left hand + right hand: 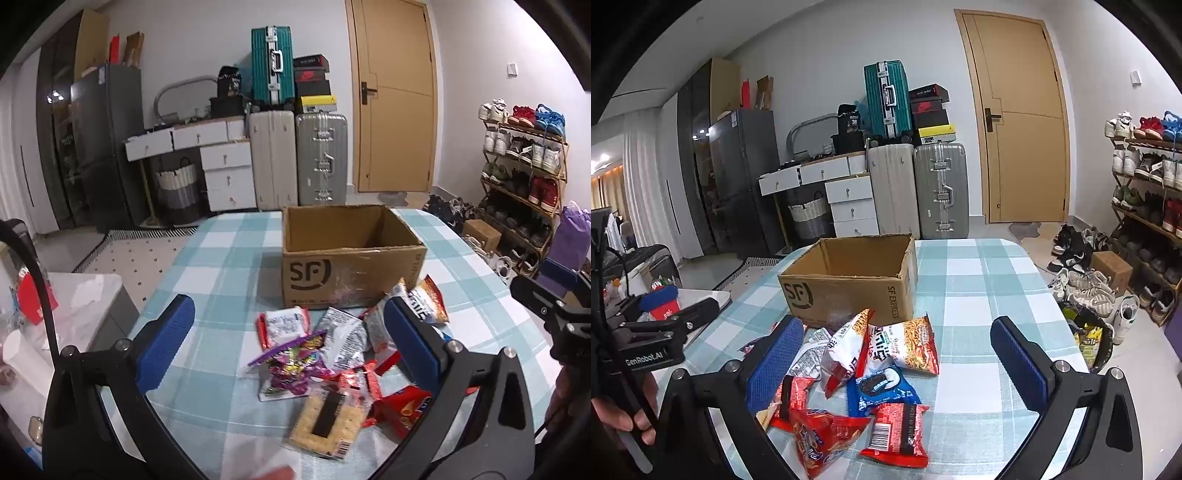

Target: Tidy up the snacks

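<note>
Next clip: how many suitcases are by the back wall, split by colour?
Teal suitcase: 1
Cream suitcase: 1
Silver suitcase: 1
Total: 3

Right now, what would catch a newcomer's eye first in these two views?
The heap of bright snack packets on the checked table, just in front of both open grippers, left and right. Behind it stands an open, seemingly empty cardboard box marked SF. Against the far wall, stacked suitcases beside a tan door.
</note>
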### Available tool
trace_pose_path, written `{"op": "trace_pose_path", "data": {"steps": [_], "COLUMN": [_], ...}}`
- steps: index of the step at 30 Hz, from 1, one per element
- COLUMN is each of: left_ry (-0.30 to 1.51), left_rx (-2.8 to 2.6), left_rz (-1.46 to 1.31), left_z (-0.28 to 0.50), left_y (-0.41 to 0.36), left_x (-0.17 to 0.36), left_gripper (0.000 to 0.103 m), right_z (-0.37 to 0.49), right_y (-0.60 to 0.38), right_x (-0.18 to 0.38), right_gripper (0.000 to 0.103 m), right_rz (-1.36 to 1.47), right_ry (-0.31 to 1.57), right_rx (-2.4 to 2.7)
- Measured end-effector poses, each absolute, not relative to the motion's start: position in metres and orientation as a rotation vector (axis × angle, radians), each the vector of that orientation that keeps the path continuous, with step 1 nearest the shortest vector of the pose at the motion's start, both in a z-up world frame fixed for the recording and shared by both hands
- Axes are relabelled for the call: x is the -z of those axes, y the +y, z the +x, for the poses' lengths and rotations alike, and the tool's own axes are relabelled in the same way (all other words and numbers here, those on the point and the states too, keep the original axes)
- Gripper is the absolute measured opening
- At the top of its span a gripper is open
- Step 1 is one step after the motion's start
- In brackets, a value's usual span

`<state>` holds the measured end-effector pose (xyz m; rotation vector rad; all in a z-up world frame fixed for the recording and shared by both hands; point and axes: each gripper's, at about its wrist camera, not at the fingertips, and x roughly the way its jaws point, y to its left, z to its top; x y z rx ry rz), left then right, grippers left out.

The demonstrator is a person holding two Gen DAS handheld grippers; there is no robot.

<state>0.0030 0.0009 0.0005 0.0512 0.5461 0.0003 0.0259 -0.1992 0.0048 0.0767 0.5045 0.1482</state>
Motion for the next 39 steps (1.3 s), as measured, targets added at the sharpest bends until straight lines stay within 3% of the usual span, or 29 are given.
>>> {"op": "trace_pose_path", "data": {"steps": [7,39], "left_ry": [0.457,0.479], "left_rx": [0.015,-0.012], "left_rz": [0.021,0.021], "left_z": [-0.005,-0.009], "left_y": [0.016,0.011], "left_x": [0.004,-0.004], "left_gripper": [0.102,0.102], "right_z": [0.026,0.018], "right_y": [-0.200,-0.196], "right_x": [-0.007,-0.015], "right_gripper": [0.103,0.103], "right_rz": [0.064,0.028], "right_ry": [0.500,0.495], "right_rx": [-0.153,-0.119]}}
